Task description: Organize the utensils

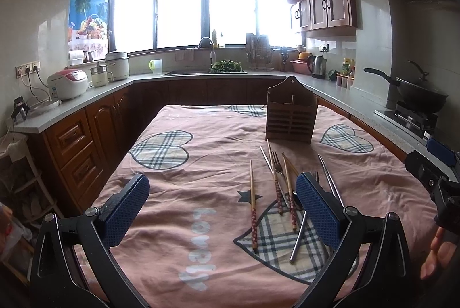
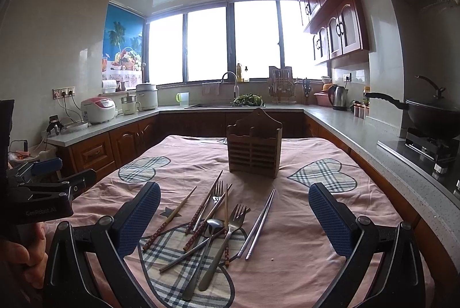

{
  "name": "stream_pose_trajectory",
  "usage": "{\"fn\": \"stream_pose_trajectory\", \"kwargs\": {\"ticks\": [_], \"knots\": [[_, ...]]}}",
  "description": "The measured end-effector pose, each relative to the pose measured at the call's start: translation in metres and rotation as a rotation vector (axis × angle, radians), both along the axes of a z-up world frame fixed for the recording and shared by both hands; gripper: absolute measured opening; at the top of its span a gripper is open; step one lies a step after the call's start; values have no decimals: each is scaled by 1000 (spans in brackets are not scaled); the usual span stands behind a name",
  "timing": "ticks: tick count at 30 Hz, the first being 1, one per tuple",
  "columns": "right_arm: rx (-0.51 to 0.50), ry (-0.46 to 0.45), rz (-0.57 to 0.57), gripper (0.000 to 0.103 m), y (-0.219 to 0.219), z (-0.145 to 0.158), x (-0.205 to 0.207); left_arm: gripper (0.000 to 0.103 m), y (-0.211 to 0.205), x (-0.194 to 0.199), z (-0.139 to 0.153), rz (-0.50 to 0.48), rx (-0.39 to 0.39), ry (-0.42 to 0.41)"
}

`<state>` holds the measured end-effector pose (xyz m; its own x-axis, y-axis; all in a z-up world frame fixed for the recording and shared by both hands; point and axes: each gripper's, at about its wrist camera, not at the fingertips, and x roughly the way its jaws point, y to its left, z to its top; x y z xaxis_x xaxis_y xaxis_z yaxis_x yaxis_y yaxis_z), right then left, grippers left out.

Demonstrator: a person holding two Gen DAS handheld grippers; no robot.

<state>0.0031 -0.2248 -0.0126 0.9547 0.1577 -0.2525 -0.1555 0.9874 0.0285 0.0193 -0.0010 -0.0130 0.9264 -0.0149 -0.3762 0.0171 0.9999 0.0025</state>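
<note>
Right now I hold both claws wide and empty above the cloth: the left gripper (image 1: 222,210) frames a lone chopstick (image 1: 252,210), the right gripper (image 2: 234,218) brackets the utensil pile (image 2: 214,224), lined up toward the wooden holder (image 2: 254,147) standing beyond it.

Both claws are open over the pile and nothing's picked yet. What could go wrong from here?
1. The spoon, forks and patterned chopsticks lie crossed, so lifting one may drag others.
2. The tablecloth is soft and wrinkled; a closing right claw might pinch fabric under thin metal chopsticks.
3. The wooden holder stands free and might tip if bumped.
</note>
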Motion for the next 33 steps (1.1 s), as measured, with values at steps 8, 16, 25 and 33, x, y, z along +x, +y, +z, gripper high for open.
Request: {"fn": "stream_pose_trajectory", "kwargs": {"ticks": [8, 16, 25, 33], "knots": [[14, 41, -2, 103, -6, 0, 19, 103, 7, 27, -6, -31, -53, 82], [39, 143, 1, 96, -17, -8, 59, 103, 10, 74, -18, -51, -72, 178], [88, 309, -12, 70, -33, -34, 120, 100, -1, 125, -31, -81, -47, 261], [122, 411, -6, 49, -38, -51, 165, 91, -6, 172, -52, -101, -46, 368]]}}
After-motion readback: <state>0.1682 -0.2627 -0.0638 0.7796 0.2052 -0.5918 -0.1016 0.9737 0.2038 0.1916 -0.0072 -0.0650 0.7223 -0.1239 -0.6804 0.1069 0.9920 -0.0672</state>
